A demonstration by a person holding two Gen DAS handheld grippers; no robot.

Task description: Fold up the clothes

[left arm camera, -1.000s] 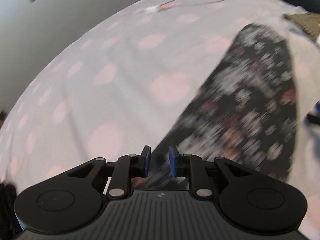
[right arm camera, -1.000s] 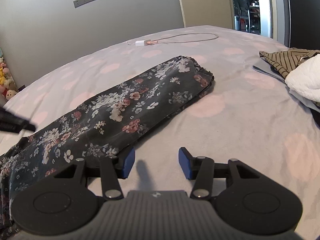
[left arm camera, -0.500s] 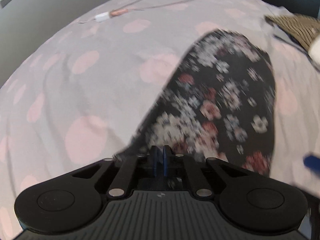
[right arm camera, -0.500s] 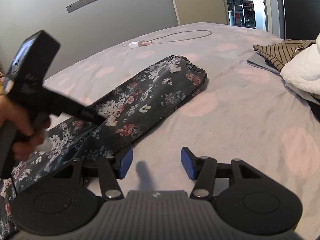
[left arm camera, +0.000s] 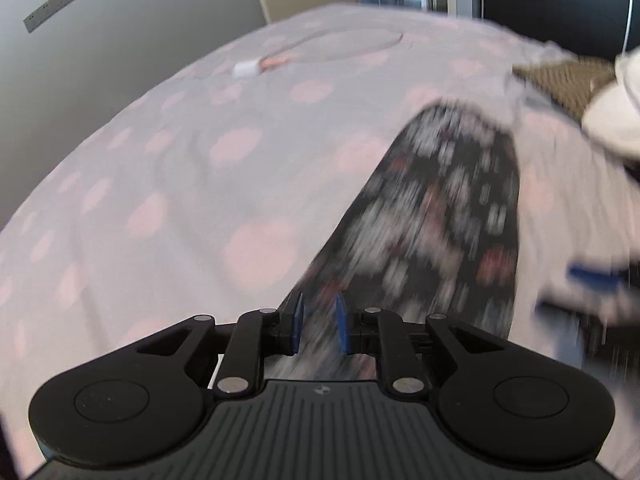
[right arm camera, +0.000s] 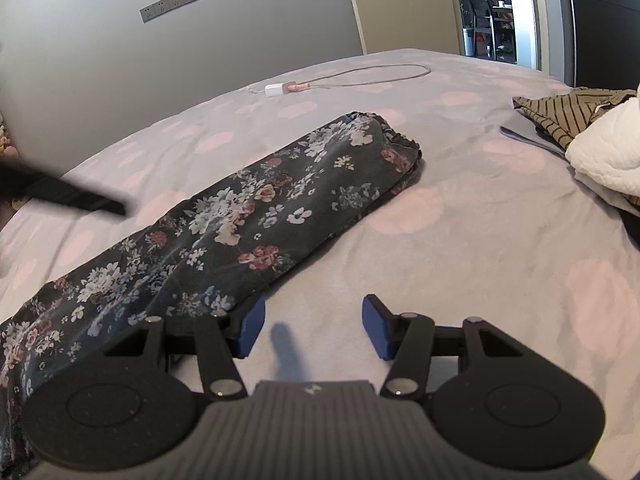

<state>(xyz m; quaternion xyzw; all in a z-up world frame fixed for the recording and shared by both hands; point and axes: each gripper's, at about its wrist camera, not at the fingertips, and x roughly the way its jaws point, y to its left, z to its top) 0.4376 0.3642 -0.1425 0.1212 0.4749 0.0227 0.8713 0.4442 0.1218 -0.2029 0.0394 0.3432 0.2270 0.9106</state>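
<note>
A dark floral garment (right arm camera: 256,224) lies folded into a long strip on the polka-dot bedsheet (right arm camera: 480,240), running from near left to the middle. In the left wrist view the same floral garment (left arm camera: 448,216) is motion-blurred and passes under my left gripper (left arm camera: 319,328), whose blue pads stand a narrow gap apart with nothing clamped. From the right wrist view the left gripper (right arm camera: 80,200) is a dark blur hovering left of the strip. My right gripper (right arm camera: 313,328) is wide open over bare sheet, its left pad (right arm camera: 252,320) at the garment's near edge.
A white charger (right arm camera: 276,89) with a looped cable (right arm camera: 380,74) lies at the far side of the bed. A striped brown garment (right arm camera: 560,112) and a white quilted item (right arm camera: 612,152) are piled at the right. A grey wall with sockets and a doorway stand beyond.
My left gripper was shut on the floral garment half a second ago; its jaws have parted and it has swung away to the left. The right gripper stayed open in place.
</note>
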